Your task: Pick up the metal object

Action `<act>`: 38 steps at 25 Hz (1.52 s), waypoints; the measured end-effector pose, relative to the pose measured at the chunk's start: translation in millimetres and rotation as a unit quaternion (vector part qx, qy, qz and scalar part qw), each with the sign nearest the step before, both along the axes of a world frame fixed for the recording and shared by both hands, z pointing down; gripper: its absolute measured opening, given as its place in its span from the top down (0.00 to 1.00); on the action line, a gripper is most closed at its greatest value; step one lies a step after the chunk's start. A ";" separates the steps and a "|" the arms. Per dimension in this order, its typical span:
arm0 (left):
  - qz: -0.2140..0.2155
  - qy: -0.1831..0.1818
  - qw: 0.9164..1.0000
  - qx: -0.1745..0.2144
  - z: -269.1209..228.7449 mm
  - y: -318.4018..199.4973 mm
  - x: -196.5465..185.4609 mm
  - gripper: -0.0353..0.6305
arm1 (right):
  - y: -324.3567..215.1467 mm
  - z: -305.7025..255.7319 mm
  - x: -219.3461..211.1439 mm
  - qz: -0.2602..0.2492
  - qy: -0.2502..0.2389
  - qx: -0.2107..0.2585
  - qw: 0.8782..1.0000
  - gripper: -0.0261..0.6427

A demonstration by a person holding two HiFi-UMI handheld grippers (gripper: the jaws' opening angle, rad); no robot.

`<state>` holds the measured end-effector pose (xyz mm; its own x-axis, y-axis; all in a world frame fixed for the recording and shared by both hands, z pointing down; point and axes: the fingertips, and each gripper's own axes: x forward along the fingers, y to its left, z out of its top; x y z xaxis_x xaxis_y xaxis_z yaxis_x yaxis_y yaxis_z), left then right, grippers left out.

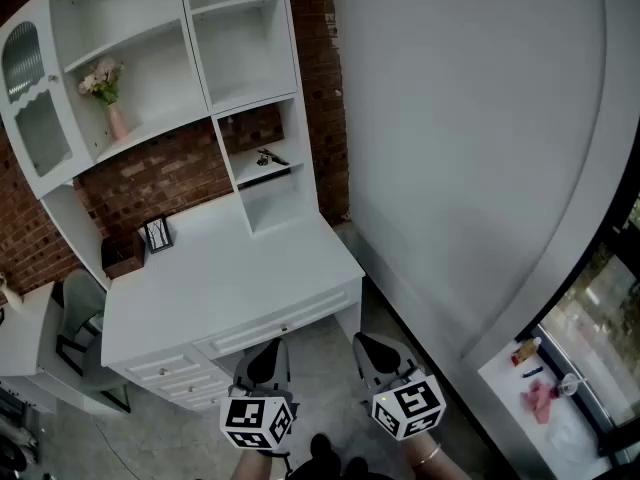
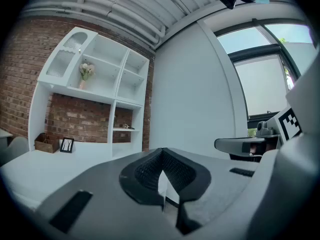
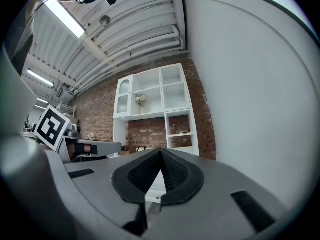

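Left gripper (image 1: 265,360) and right gripper (image 1: 378,354) hang side by side before one white desk (image 1: 230,278), each with its two jaws pressed together on nothing.
One metal object (image 1: 268,157) lies on the small shelf (image 1: 284,171) of the hutch (image 1: 187,28), against the brick, well apart from both grippers. On the desk stand one framed picture (image 1: 157,233) and one dark box (image 1: 122,253), just beside each other. One pink vase of flowers (image 1: 108,93) stands higher up in the hutch.

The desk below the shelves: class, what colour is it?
White. The desk shows best in the head view.
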<state>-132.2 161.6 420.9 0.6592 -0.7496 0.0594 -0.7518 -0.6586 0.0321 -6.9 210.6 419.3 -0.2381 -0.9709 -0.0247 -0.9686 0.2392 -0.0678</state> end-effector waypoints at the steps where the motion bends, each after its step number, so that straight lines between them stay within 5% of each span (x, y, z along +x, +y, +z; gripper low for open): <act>1: 0.000 0.001 1.000 -0.001 0.7 1.6 2.4 0.93 | 1.4 1.6 3.0 0.000 -0.001 -0.003 1.000 0.95; 17: -0.010 0.032 0.998 -0.050 3.8 -42.6 3.3 0.93 | -30.2 -2.3 8.4 -0.016 -0.002 0.005 1.000 0.95; 38: 0.027 0.036 0.998 -0.046 -3.0 -325.7 42.2 0.90 | -292.6 20.8 36.7 0.002 -0.009 -0.040 0.999 0.95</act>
<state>-90.0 -164.1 418.0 0.7031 -0.7069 0.0778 -0.7093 -0.6893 0.1475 29.8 -82.0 440.1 -0.2348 -0.9708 0.0482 -0.9678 0.2289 -0.1047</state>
